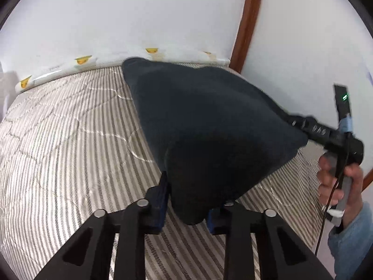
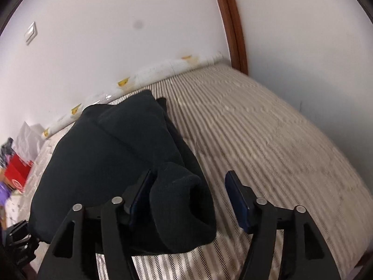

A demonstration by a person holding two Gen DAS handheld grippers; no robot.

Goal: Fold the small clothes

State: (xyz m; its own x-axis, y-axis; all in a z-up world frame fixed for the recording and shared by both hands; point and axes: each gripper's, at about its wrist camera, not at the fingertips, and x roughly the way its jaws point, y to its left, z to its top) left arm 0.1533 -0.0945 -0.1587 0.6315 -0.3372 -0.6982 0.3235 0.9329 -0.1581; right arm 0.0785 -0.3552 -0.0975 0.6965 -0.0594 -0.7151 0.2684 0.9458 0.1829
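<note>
The left tool [image 1: 188, 200] is nearest, and its two pads pinch a bunched corner of the dark cloth [image 1: 209, 126], lifting it off the striped bed [image 1: 70, 128]. The right tool [image 2: 188, 196] stands wide open; a roll of the cloth sits between its pads, touching only the left one. To fold well, I think the left tool should carry its corner across and lay it flat. The right tool should wait clear, then smooth the fold.

Soft even daylight, fisheye-warped edges, slight motion blur.
</note>
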